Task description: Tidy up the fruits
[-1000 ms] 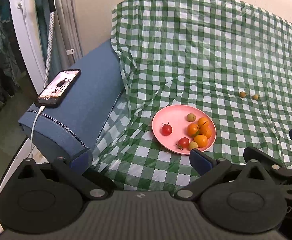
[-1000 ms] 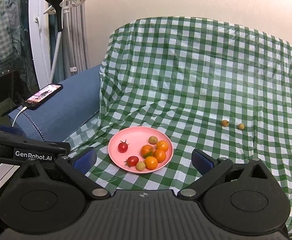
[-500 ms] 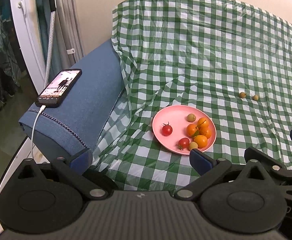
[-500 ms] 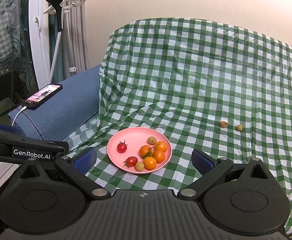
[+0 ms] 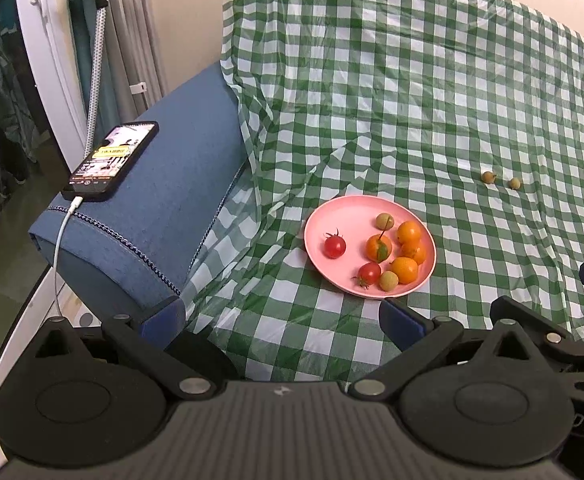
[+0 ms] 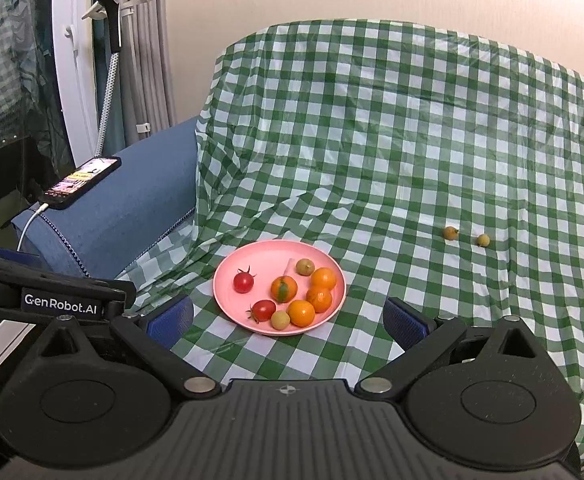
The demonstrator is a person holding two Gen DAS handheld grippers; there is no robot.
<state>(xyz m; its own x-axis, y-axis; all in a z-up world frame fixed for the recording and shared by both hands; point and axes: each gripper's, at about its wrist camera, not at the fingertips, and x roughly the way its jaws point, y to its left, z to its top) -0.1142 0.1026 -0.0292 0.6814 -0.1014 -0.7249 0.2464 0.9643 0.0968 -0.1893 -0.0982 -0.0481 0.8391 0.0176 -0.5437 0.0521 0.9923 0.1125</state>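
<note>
Far left, a black smartphone (image 6: 79, 182) sits charging on the blue fabric armrest (image 6: 131, 196). Then the round pink plastic plate (image 6: 227, 276) on the green-and-white checked tablecloth (image 6: 372, 140), holding 2 red cherry tomatoes, 4 small orange fruits and 2 small yellow-green ones. Off to the right, well apart from it, 2 small brownish-yellow round fruits (image 6: 466, 237) lie loose on the cloth. So I'd say mostly done, just those 2 left. Left gripper (image 5: 281, 320) and right gripper (image 6: 287, 322) both have fingers spread wide, holding nothing.
</note>
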